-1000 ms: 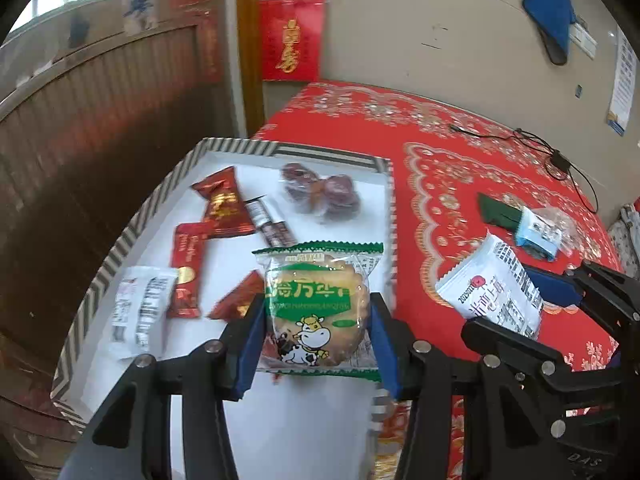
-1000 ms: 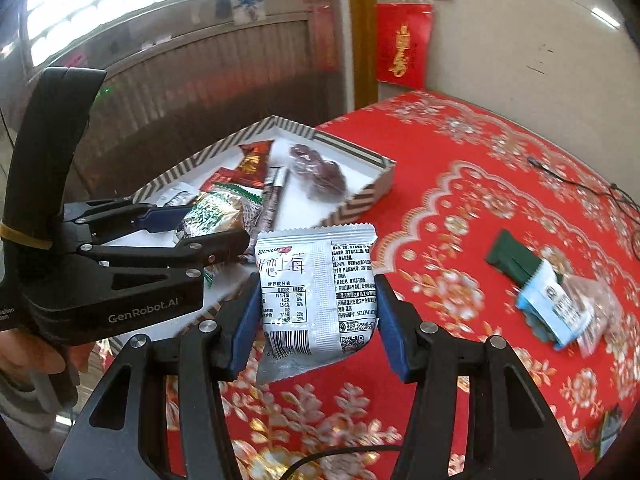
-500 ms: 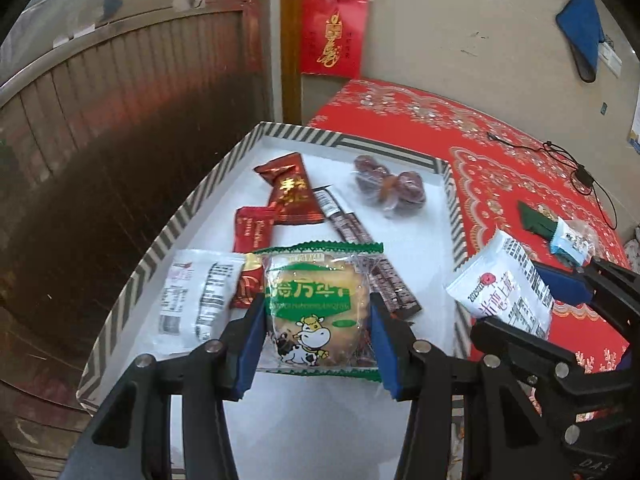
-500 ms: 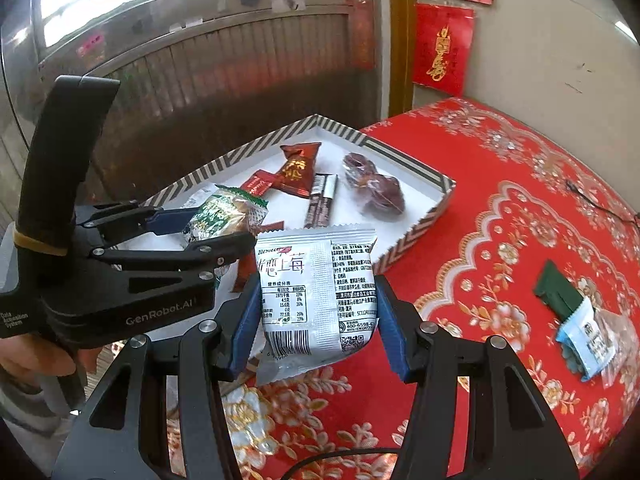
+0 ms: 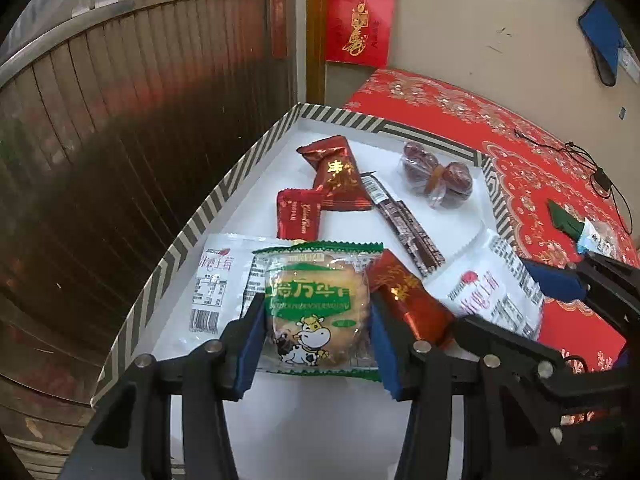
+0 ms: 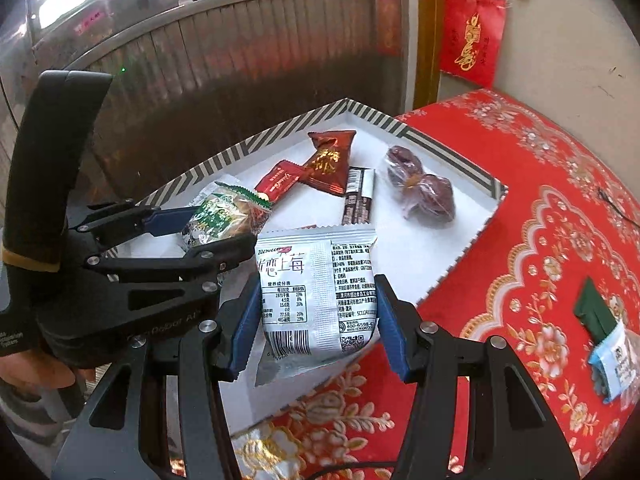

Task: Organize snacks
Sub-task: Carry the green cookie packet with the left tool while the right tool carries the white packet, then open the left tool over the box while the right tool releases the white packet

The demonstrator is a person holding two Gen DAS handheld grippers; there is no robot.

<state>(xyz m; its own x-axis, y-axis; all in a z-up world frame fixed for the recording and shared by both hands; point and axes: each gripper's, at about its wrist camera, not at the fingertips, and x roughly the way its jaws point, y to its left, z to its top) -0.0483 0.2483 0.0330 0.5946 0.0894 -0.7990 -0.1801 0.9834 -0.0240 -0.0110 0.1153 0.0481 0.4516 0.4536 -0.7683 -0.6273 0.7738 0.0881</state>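
Observation:
My left gripper (image 5: pixel 316 344) is shut on a green-wrapped cake with a cow picture (image 5: pixel 316 316) and holds it over the near part of the striped-rim white box (image 5: pixel 192 232). My right gripper (image 6: pixel 316 320) is shut on a white strawberry snack packet (image 6: pixel 316 284) and holds it above the box's right rim (image 6: pixel 476 236). In the left wrist view that packet (image 5: pixel 488 284) and the right gripper's blue pad (image 5: pixel 552 280) show at the right. In the right wrist view the left gripper (image 6: pixel 216 232) with the cake (image 6: pixel 224 212) shows at the left.
In the box lie red wrapped sweets (image 5: pixel 336 176), a dark stick bar (image 5: pixel 404 224), bagged dates (image 5: pixel 436 176) and another white packet (image 5: pixel 216 280). A green and blue packet (image 6: pixel 604 332) lies on the red patterned tablecloth (image 6: pixel 540 208). A dark ribbed wall stands behind the box.
Both grippers have moved left and forward with their snacks, from beside the box's right rim to over the box. Both stay shut.

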